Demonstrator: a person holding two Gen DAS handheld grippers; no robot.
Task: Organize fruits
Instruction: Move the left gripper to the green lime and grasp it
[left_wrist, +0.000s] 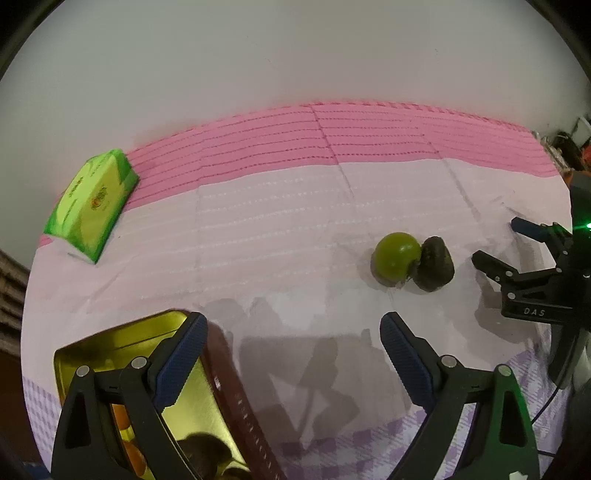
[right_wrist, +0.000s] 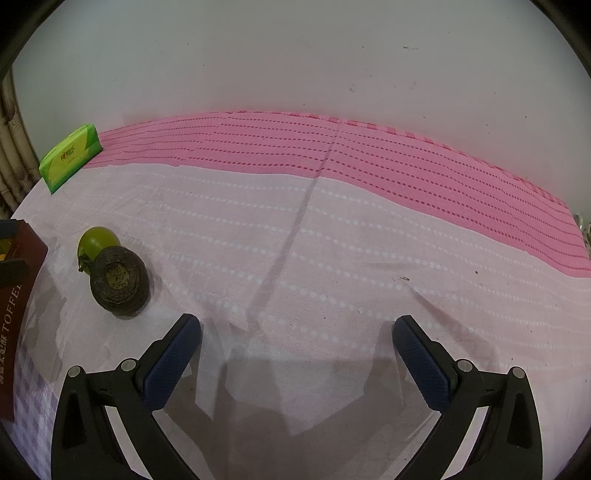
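Observation:
A green round fruit (left_wrist: 396, 256) lies on the pink cloth touching a dark wrinkled fruit (left_wrist: 434, 267). Both also show in the right wrist view, the green fruit (right_wrist: 96, 242) behind the dark fruit (right_wrist: 119, 280). A gold-lined tin (left_wrist: 122, 354) with a dark red wall sits at lower left and holds orange fruits (left_wrist: 123, 424) and dark fruits (left_wrist: 203, 452). My left gripper (left_wrist: 291, 339) is open and empty, its left finger above the tin. My right gripper (right_wrist: 297, 341) is open and empty over bare cloth; it also shows in the left wrist view (left_wrist: 495, 243), right of the two fruits.
A green tissue pack (left_wrist: 92, 206) lies at the far left by the wall, also in the right wrist view (right_wrist: 70, 157). The tin's red side (right_wrist: 14, 295) is at the left edge there. A white wall runs behind the table.

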